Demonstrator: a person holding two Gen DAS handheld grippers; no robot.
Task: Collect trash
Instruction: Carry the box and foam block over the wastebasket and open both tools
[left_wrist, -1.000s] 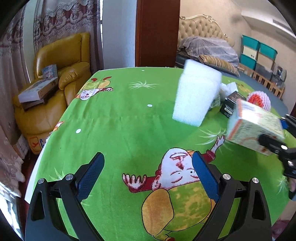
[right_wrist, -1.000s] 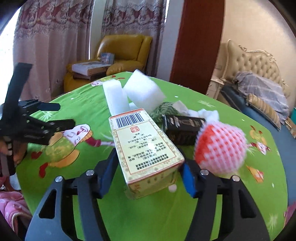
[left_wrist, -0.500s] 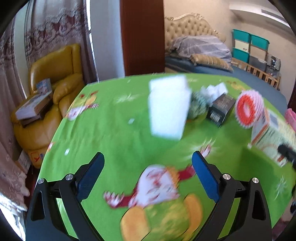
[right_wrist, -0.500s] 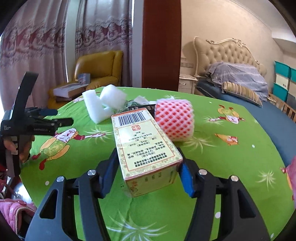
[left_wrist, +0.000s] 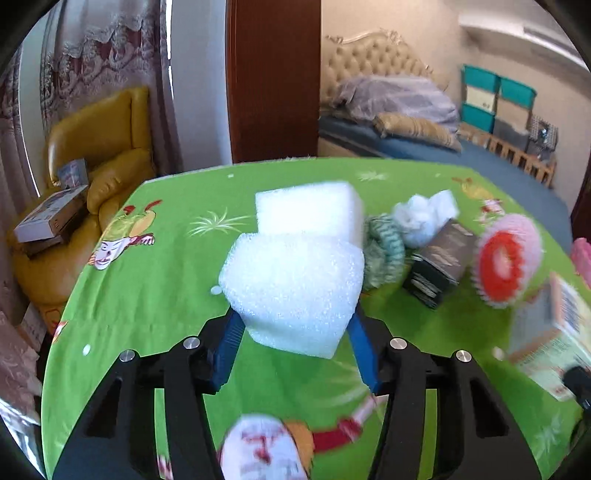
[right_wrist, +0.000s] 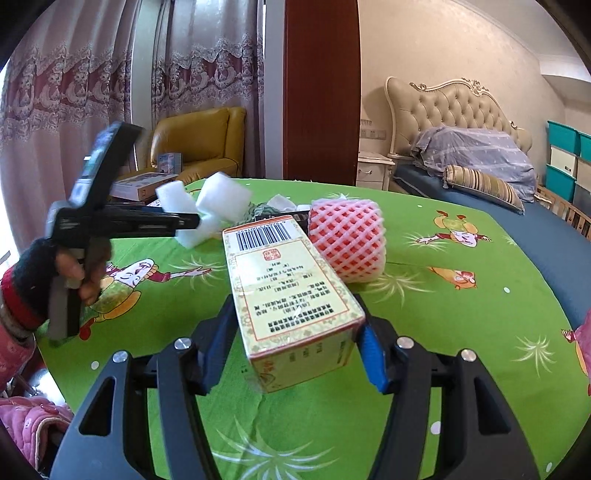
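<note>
- Now a white foam block (left_wrist: 295, 291) is being gripped between the blue pads of the left gripper (left_wrist: 293, 332), whose jaws have just been closing.
- A printed carton (right_wrist: 291, 299) is being clamped by the right gripper (right_wrist: 295, 343) above the green tablecloth (right_wrist: 461, 314).
- A second foam block (left_wrist: 306, 212), a black box (left_wrist: 439, 266) and a red-and-white foam net (right_wrist: 349, 240) are lying toward the table's far edge.

A home bedroom: tufted headboard (right_wrist: 447, 107) over a made bed (right_wrist: 480, 173), lace curtains (right_wrist: 110, 81), yellow armchair (right_wrist: 199, 144) (boxes piled on it)
</note>
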